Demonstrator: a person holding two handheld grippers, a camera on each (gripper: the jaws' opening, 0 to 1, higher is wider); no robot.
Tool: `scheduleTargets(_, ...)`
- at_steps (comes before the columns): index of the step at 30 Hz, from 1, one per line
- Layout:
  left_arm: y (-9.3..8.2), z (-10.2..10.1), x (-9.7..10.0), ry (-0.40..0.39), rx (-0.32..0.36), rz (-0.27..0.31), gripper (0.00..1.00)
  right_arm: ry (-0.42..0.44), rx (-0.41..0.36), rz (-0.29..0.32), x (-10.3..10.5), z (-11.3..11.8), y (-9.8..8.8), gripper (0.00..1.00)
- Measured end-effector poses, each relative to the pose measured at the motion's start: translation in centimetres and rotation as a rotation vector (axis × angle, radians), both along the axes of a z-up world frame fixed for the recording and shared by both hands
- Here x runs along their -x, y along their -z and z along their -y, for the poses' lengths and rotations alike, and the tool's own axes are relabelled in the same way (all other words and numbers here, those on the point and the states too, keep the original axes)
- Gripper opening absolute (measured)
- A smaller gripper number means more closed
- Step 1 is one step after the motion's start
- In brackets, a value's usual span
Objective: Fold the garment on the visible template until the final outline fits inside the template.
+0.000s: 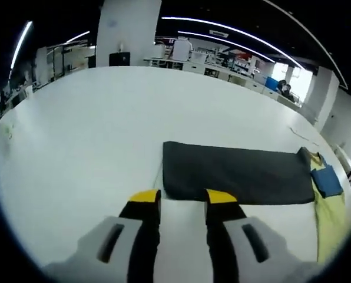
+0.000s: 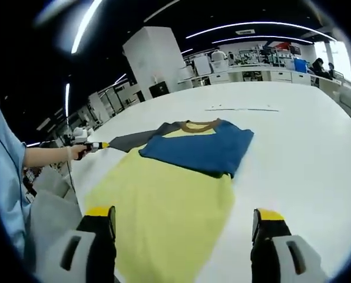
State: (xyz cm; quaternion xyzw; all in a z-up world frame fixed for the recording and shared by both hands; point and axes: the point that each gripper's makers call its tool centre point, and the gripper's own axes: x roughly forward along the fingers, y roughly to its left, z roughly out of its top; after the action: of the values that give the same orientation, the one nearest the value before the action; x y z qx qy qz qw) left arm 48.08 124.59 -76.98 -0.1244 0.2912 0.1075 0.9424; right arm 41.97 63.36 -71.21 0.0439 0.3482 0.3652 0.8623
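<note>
Yellow, blue and dark grey fabric makes up the garment (image 2: 181,200), a soft shirt lying flat on the white table (image 2: 305,147). In the right gripper view its yellow body spreads toward the camera, the blue upper part (image 2: 199,147) is folded back over the yellow, and a brown ribbed collar (image 2: 198,125) shows at the far edge. A dark grey sleeve (image 2: 134,140) runs out to the left. The cloth is matte and lies smooth, with a few shallow creases in the yellow panel.

The right gripper (image 2: 184,221) has its yellow-tipped black jaws set wide apart and grasps nothing; the yellow body lies between and just ahead of them, under the left jaw. The left gripper (image 2: 103,144) enters that view from the left, held by a hand (image 2: 75,152), its tip at the end of the grey sleeve; contact cannot be confirmed there.

In the left gripper view the grey sleeve (image 1: 237,174) forms a long rectangular band across the table (image 1: 105,130), with blue and yellow fabric at its right end. The left gripper (image 1: 182,197) stands with jaws parted, their yellow tips at the sleeve's near edge, the right one touching it; nothing is clamped between them.
</note>
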Motion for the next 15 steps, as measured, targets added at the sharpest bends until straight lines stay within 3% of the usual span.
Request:
scheduleTargets(4,-0.1,-0.3,-0.2,-0.013,-0.004,-0.008,0.18,-0.01,0.009,-0.013,0.4,-0.1,0.4,0.97)
scheduleTargets(8,0.0,-0.8,0.0,-0.023,-0.007,-0.021,0.05,-0.012,0.01,-0.017,0.5,-0.4,0.6,0.97)
scheduleTargets(10,-0.6,-0.8,-0.1,-0.051,0.038,0.015,0.01,-0.02,0.006,-0.014,0.6,-0.8,0.5,0.96)
scheduleTargets(15,-2.4,-0.1,-0.5,-0.006,0.018,0.06,0.0,-0.033,0.0,-0.007,0.7,-1.3,0.4,0.95)
